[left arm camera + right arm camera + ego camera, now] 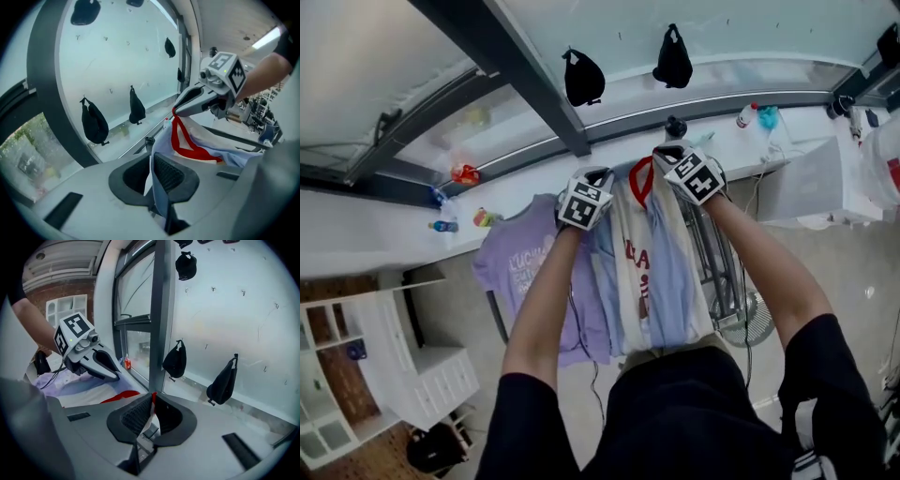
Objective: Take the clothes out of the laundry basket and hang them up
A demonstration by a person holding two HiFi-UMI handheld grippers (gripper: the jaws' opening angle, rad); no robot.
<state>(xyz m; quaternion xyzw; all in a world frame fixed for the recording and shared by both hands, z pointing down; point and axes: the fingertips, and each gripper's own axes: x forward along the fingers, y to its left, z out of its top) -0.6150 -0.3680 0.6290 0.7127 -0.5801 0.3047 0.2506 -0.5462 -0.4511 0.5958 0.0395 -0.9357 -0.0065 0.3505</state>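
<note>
I hold up a cream shirt [636, 272] with a red neckline [641, 180] by its top edge, one gripper on each side. My left gripper [598, 180] is shut on the shirt's pale cloth [158, 187], which runs between its pads [171, 173]. My right gripper [672, 156] is shut on the red-edged collar [152, 401]. In the left gripper view the red neckline [187, 145] stretches across to the right gripper [187, 102]. In the right gripper view the left gripper [101, 364] is at the left. The laundry basket is out of view.
A purple T-shirt [520, 267] and a light blue garment [673, 281] hang on the drying rack [717, 272] below my hands. Black bags [583, 77] hang on the window. A white shelf unit [412, 366] stands at the left, a fan [752, 319] at the right.
</note>
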